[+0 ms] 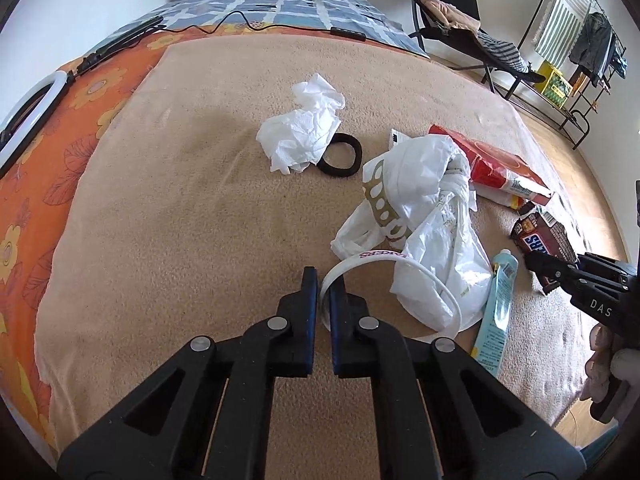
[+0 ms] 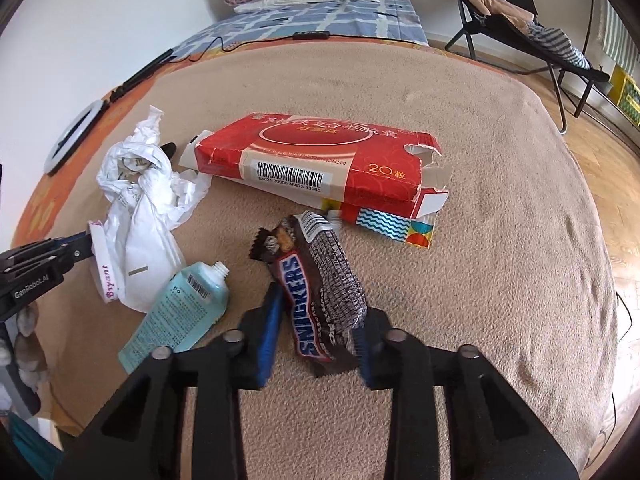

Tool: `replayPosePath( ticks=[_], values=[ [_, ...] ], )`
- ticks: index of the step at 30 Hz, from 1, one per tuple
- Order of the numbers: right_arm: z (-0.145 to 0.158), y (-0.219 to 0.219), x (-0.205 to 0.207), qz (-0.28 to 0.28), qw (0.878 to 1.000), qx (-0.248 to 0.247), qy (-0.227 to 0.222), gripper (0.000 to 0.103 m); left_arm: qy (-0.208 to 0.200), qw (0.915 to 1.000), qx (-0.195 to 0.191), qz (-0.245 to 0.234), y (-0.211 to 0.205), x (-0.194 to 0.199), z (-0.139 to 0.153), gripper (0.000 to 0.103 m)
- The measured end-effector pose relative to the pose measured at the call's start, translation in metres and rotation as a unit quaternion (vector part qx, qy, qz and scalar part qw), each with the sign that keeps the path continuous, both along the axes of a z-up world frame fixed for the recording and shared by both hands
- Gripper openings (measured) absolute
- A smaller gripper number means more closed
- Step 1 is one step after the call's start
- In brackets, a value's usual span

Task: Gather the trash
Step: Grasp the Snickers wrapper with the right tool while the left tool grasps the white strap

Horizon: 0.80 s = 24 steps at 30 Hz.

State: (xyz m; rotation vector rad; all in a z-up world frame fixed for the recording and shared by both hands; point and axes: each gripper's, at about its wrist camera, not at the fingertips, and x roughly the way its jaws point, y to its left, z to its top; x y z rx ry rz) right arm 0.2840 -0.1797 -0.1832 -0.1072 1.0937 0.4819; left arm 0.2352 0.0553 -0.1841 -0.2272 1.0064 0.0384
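**Both tools clamped on trash on the bed**

The left tool was clenched on a white wristband, its two fingers pinched over the band's near edge. The band lay on the tan blanket that covered the bed, looping partly around and under a crumpled white plastic bag. In the right wrist view the same band showed lettering and sat against the bag, with the left tool reaching it from the left edge.

The right tool was grasping a Snickers wrapper, which stood between its fingers with the torn end pointing away from the camera. From the left wrist view that tool met the wrapper at the right side of the blanket.

Just left of the wrapper lay a pale blue tube without a cap, touching the bag's lower edge. Beyond the wrapper sat a torn red box, flattened, resting on a smaller patterned carton. Farther up the blanket, well apart from both tools, a crumpled tissue partly covered a black hair tie.
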Motion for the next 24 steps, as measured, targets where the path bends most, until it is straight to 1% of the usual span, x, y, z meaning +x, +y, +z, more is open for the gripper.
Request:
replayPosePath(
  ticks=[4,7,11,14,19,24],
  values=[
    [0.005,-0.002,-0.005,0.006,1.000,0.008,0.004,0.006,-0.012,0.9999,0.007,-0.001,-0.001,-0.008,0.011,0.003],
    [0.014,-0.003,-0.012,0.010,1.000,0.005,-0.009,0.006,-0.019,0.9998,0.006,0.002,0.001,-0.014,0.020,0.003],
    [0.033,-0.008,-0.021,0.009,0.999,0.025,-0.019,0.006,-0.033,0.9993,0.015,-0.005,-0.003,-0.026,0.038,0.003],
    [0.051,-0.006,-0.031,0.012,0.999,0.034,-0.035,0.006,-0.045,0.9989,0.014,-0.009,-0.005,-0.036,0.053,0.003],
    [0.080,0.001,-0.056,0.026,0.997,0.044,-0.058,0.006,-0.061,0.9978,0.019,-0.019,-0.011,-0.054,0.074,0.003],
    [0.100,0.007,-0.086,0.044,0.995,0.042,-0.078,0.006,-0.074,0.9968,0.015,-0.027,-0.017,-0.076,0.089,0.003]
  ],
)
